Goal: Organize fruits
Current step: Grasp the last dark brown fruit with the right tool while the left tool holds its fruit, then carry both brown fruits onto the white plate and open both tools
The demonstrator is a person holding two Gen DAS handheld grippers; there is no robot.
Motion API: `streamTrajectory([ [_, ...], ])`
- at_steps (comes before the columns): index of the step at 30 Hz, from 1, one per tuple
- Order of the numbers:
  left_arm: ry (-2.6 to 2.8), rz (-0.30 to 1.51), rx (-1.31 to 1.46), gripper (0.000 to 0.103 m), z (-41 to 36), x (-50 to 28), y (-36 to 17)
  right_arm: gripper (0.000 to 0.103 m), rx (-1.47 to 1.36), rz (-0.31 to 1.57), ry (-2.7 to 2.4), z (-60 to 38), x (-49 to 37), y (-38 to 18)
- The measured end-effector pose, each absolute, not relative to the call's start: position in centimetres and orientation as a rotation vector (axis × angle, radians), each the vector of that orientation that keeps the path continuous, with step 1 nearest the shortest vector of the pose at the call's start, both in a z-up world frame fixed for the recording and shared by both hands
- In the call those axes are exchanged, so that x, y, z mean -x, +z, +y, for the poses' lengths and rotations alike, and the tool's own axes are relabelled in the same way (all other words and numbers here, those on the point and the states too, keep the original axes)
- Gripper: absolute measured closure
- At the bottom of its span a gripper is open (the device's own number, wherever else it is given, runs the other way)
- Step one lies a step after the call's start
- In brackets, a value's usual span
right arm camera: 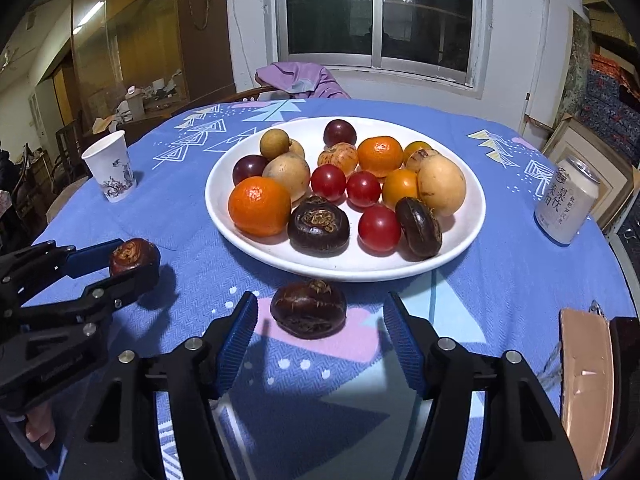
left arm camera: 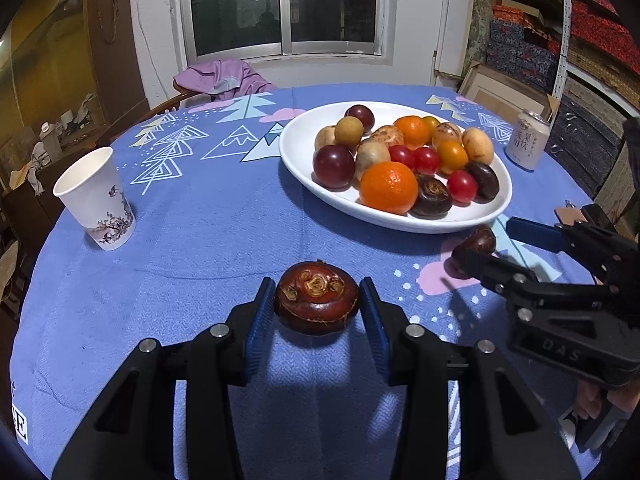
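Observation:
My left gripper point(left arm camera: 316, 300) is shut on a reddish-brown water chestnut point(left arm camera: 316, 298), held just above the blue tablecloth; in the right wrist view that same gripper point(right arm camera: 136, 262) and chestnut point(right arm camera: 130, 254) are at the left. My right gripper point(right arm camera: 322, 304) stands open around a darker water chestnut point(right arm camera: 308, 308) that lies on the cloth, clear of both pads, just in front of the white plate point(right arm camera: 344, 276). The plate point(left arm camera: 400, 226) holds oranges, plums, cherry tomatoes, loquats and two more water chestnuts. At the right of the left wrist view, the right gripper point(left arm camera: 486, 242) straddles its chestnut point(left arm camera: 478, 242).
A paper cup point(left arm camera: 96, 200) stands at the table's left and a drink can point(right arm camera: 566, 204) at its right edge. A purple garment point(left arm camera: 224, 78) hangs on a chair behind the table. A brown-taped flat object point(right arm camera: 586, 380) sits at the near right.

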State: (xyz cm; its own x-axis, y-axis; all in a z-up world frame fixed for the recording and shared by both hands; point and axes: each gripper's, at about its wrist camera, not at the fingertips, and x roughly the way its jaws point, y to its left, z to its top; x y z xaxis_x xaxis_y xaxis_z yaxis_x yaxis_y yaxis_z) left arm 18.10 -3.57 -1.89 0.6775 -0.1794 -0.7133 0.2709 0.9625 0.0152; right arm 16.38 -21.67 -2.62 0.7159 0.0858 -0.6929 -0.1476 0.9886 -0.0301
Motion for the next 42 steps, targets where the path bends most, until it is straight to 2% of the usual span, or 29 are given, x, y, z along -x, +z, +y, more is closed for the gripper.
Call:
streamTrajectory([
  [2, -0.258, 0.786, -0.13, 0.06, -3.8, -18.0, -2.0, 0.06, 0.08, 0.77, 0.149, -21.5, -16.5, -2.8],
  [3, -0.262, 0.787, -0.131, 0.06, -3.9, -18.0, -2.0, 0.061, 0.083, 0.772, 0.154, -21.4, -16.5, -2.9],
  [10, -0.271, 0.788, -0.141, 0.06, -4.3, -17.7, -2.1, 0.062, 0.072, 0.763, 0.179, -21.6, -15.2, -2.5],
  [16, -0.279, 0.787, -0.133, 0.06, -4.4, -16.6, -1.8, 0.062, 0.033, 0.724, 0.198, -23.3, -10.8, -1.0],
  [22, -0.301, 0.731, -0.133, 0.06, -5.3, -16.6, 2.1, 0.062, -0.009, 0.642, 0.182, -26.0, -8.9, 2.8],
  [27, -0.272, 0.683, -0.128, 0.06, -6.6, -21.4, 7.0, 0.062, -0.04, 0.565, 0.145, -27.8, -12.3, 7.5],
  [31, -0.242, 0.691, -0.122, 0.061, -8.0, -26.7, 8.4, 0.062, -0.035, 0.576, 0.153, -27.5, -16.7, 7.9],
  [38, -0.242, 0.797, -0.11, 0.06, -10.6, -35.3, 5.2, 0.062, 0.02, 0.672, 0.18, -25.3, -22.7, 4.0],
  [42, -0.256, 0.851, -0.115, 0.06, -11.8, -37.7, 2.8, 0.062, 0.055, 0.695, 0.169, -24.6, -24.5, 2.7],
])
